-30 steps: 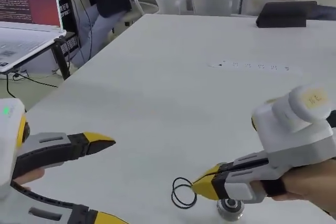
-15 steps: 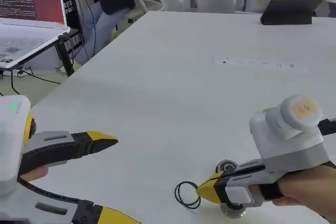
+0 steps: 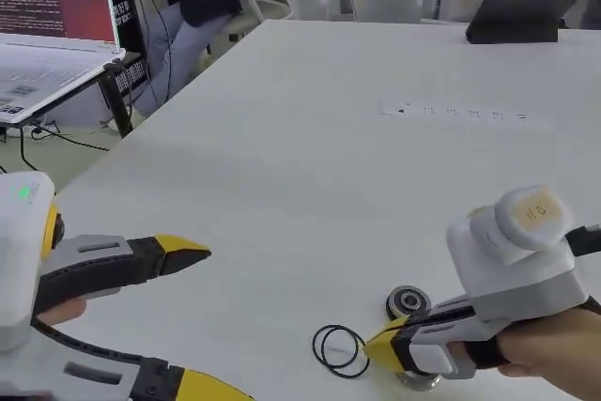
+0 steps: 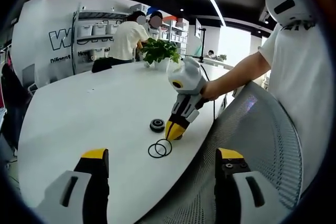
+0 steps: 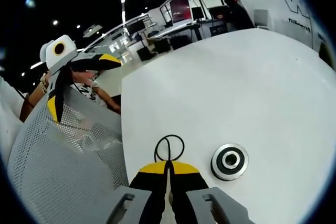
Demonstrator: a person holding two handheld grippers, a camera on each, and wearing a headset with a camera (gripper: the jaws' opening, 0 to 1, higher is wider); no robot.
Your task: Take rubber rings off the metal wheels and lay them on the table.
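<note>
Well, a wall sign (image 4: 62,39) starts "W" (rest hidden), right gripper (image 5: 169,164) jaws clenched with tips touching the rings (image 3: 340,349) on the surface (image 3: 329,166) near a wheel (image 5: 229,161), left gripper (image 4: 163,155) jaws spread wide, empty.

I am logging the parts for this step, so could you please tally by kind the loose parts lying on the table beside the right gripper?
Rubber rings: 2
Metal wheels: 2 (one partly hidden under the right gripper)
Total: 4
</note>
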